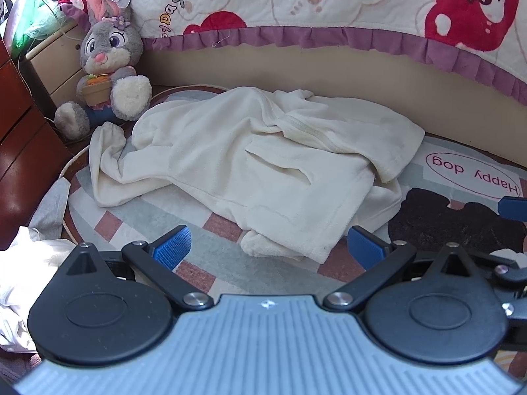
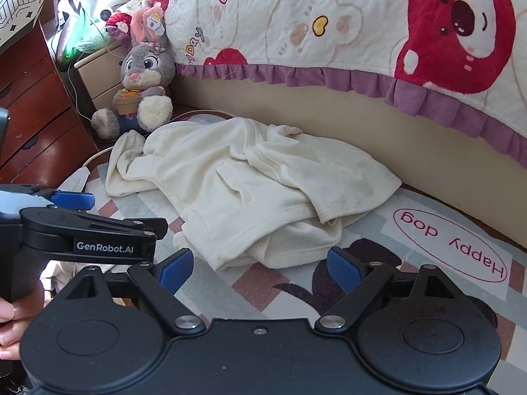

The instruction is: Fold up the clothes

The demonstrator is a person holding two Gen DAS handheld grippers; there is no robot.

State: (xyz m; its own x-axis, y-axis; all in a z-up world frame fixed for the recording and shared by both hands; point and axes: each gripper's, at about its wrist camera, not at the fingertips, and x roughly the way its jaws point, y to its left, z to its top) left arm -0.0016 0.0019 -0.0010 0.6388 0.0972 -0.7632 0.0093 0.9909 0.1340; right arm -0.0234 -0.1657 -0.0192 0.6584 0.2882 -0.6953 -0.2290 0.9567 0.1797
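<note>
garment: cream fleece jacket, soft nap, zipper running along a raised fold, lying crumpled and half-bunched in the frame centre on the rug; one sleeve trailing out to the left, hem doubling over at the lower edge
rug: round printed rug lying flat on the floor, pink and grey checks, dark bear shape and "Happy dog" oval at right
left hand-held gripper: hovering at the bottom of the left wrist view, blue ribbed pads spread wide, gripping nothing, just short of the hem
right hand-held gripper: pads also standing wide apart, nothing between them, near the lower hem
surroundings: plush grey rabbit sitting upper left, touching the rug edge beside the sleeve; quilted bedspread with purple frill hanging across the top; reddish wooden drawers at left; grey sock and white cloth lying lower left
</note>
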